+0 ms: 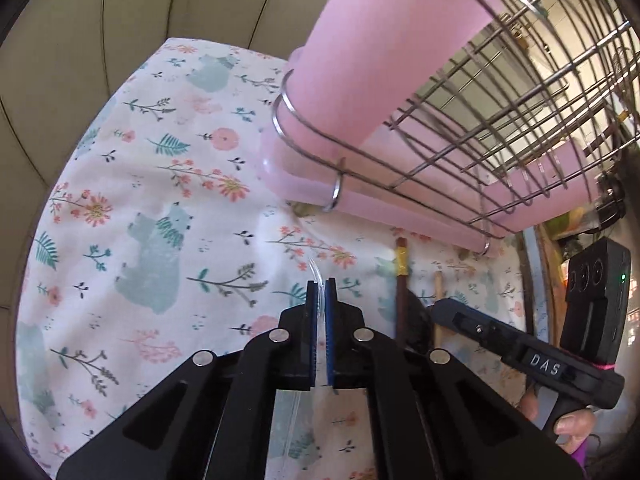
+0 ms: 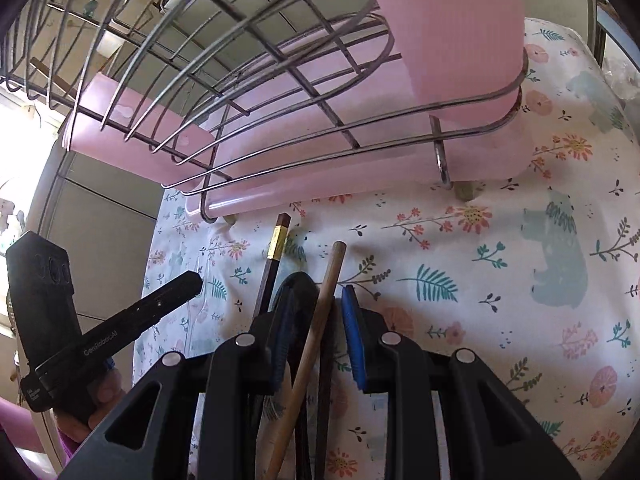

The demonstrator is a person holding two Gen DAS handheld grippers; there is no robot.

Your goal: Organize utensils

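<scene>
Your left gripper is pinched on a clear plastic utensil, its tip poking out at 12 o'clock over the floral tablecloth. Your right gripper stands spread around a wooden stick and a black utensil, pads apparently not clamping them. A dark chopstick with a gold band lies at 11 o'clock of it, pointing at the wire rack on its pink tray.
</scene>
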